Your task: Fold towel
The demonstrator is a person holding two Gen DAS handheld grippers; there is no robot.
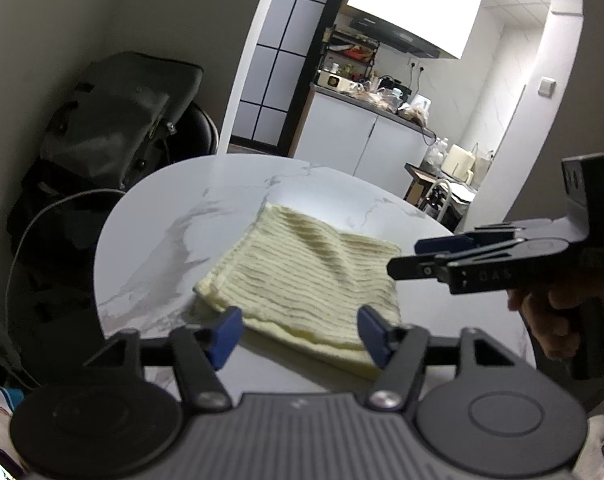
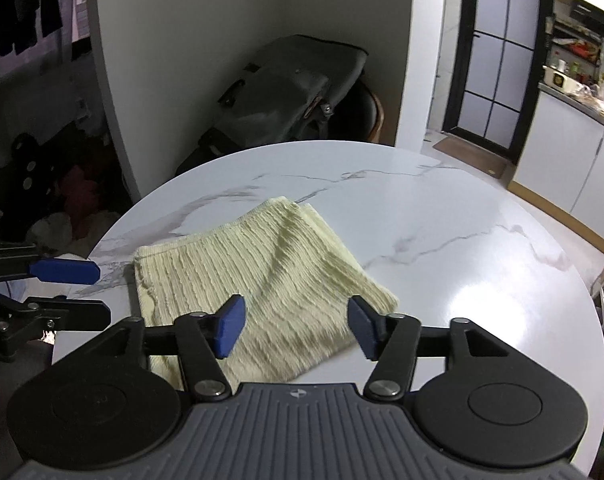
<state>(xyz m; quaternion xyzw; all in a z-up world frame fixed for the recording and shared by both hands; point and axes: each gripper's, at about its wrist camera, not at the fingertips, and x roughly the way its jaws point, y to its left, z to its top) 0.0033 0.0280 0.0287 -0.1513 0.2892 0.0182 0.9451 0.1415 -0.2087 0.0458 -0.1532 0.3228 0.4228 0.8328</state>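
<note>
**Towel folded, grippers clear**

The left gripper (image 1: 300,330) and the right gripper (image 2: 296,326) both hover spread and hold nothing. The ribbed cream towel (image 2: 262,276) lies on the round marble table (image 2: 441,208), already layered (stacked edges show). Probably a last fold or smoothing remains.

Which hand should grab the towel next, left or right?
Probably the right. Its tongs are open with the towel lying right between the tips, a near corner close by. The left tongs are open too, but sit back at the towel's near edge.
</note>
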